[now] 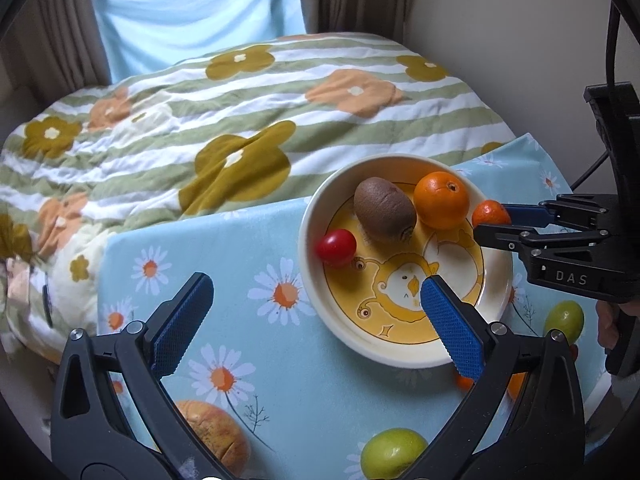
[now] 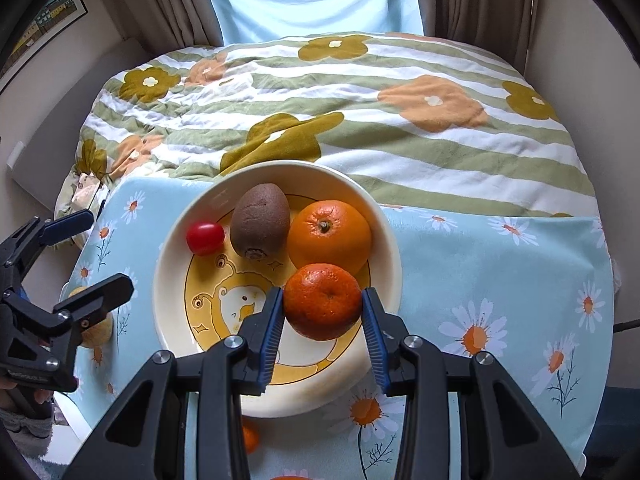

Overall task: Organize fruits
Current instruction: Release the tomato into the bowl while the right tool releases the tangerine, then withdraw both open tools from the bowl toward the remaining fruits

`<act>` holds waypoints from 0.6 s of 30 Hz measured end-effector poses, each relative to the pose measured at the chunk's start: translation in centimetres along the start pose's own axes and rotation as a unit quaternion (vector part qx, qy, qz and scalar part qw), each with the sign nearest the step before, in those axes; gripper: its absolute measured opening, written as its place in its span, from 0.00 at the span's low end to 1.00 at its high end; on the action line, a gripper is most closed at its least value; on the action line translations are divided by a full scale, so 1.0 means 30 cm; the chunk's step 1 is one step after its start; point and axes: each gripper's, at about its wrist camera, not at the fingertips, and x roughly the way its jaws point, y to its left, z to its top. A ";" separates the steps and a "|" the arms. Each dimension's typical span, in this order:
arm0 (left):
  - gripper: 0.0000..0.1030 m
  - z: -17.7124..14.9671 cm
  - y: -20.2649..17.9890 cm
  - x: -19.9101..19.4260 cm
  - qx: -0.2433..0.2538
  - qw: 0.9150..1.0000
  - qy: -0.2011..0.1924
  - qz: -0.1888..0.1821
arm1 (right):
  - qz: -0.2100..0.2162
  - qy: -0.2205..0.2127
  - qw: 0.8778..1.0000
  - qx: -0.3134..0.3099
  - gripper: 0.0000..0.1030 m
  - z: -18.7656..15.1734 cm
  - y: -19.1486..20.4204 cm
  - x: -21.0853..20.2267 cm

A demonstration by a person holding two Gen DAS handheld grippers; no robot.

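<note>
- Right tool point(image 2: 322, 308) pinches a small mandarin point(image 2: 323, 301), pads pressed on its two sides; the fruit hangs over the near-right part of the bowl point(image 2: 168, 280), just this side of the bigger orange point(image 2: 329, 236).
- Judgement: the coming move is a short drop straight down; free bowl floor lies under and left of the mandarin. The fruit is round, so no long axis matters.
- Also in the bowl: kiwi point(image 2: 260, 226), long axis running toward the far rim, and a cherry tomato point(image 2: 205, 238) at the left wall.
- Left tool point(image 1: 316, 320) spread wide, nothing between its pads, off the bowl's left rim.
- Loose fruit still near the bowl's near side: green fruit point(image 1: 394, 454), apple point(image 1: 218, 436).
- Surface: table under daisy-print cloth point(image 2: 500, 280); beyond the bowl, a bed with striped floral quilt point(image 2: 360, 120), curtains behind.
</note>
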 end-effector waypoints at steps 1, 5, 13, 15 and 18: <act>1.00 -0.003 0.005 -0.002 -0.002 1.000 0.001 0.000 | -0.002 0.003 1.000 0.000 0.35 -0.003 0.002 0.009; 1.00 -0.017 0.023 -0.004 -0.010 1.000 0.004 0.003 | 0.002 0.012 1.000 -0.001 0.35 -0.020 0.009 0.029; 1.00 -0.028 0.026 -0.021 -0.020 1.000 0.003 0.005 | -0.010 0.003 0.999 -0.035 0.66 -0.022 0.046 0.022; 1.00 -0.030 0.020 -0.032 -0.020 1.000 0.000 0.007 | -0.007 -0.003 0.999 -0.035 0.88 -0.021 0.045 0.016; 1.00 -0.033 0.012 -0.051 -0.018 1.000 -0.003 0.011 | -0.007 -0.022 0.999 -0.035 0.92 -0.030 0.041 -0.004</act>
